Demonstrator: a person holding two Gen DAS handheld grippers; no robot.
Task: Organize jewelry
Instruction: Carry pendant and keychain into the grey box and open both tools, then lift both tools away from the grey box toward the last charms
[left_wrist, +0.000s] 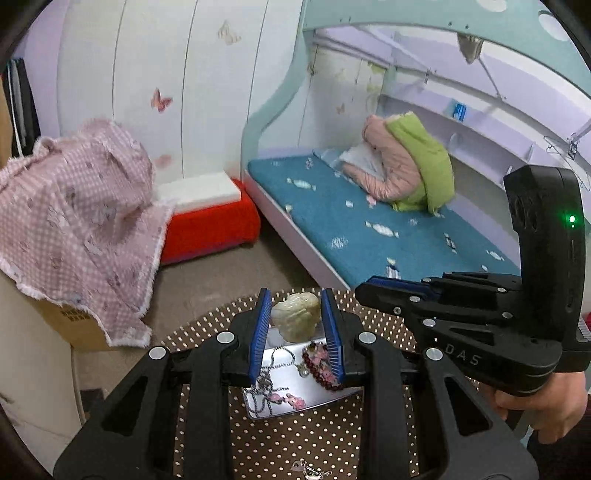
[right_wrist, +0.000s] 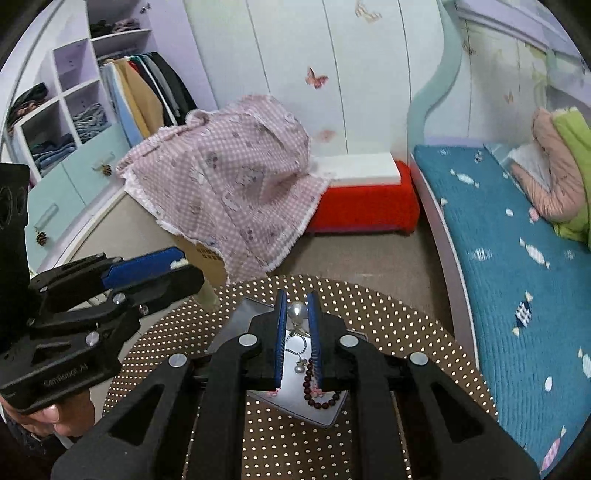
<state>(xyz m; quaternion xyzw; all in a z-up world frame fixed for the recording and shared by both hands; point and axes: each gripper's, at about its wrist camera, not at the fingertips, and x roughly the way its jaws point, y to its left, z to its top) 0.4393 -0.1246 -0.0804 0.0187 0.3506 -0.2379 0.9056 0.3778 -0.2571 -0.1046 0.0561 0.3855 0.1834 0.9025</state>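
My left gripper (left_wrist: 295, 301) is shut on a pale cream carved pendant (left_wrist: 296, 315) and holds it above a silver tray (left_wrist: 314, 395). The tray holds a silver chain (left_wrist: 275, 360), pink flower pieces (left_wrist: 291, 400) and a dark red bead bracelet (left_wrist: 319, 369). My right gripper (right_wrist: 296, 301) is shut on a pearl pendant (right_wrist: 297, 309), and its chain (right_wrist: 300, 345) hangs down to the tray (right_wrist: 295, 410), next to the bead bracelet (right_wrist: 319, 397). Each gripper shows in the other's view, the right (left_wrist: 373, 286) and the left (right_wrist: 177, 264).
The tray sits on a round brown table with white dots (left_wrist: 295, 443), also in the right wrist view (right_wrist: 406, 325). More jewelry (left_wrist: 306, 470) lies at the table's near edge. A cloth-covered cardboard box (left_wrist: 74, 221), a red stool (left_wrist: 210, 225) and a blue bed (left_wrist: 369, 221) stand beyond.
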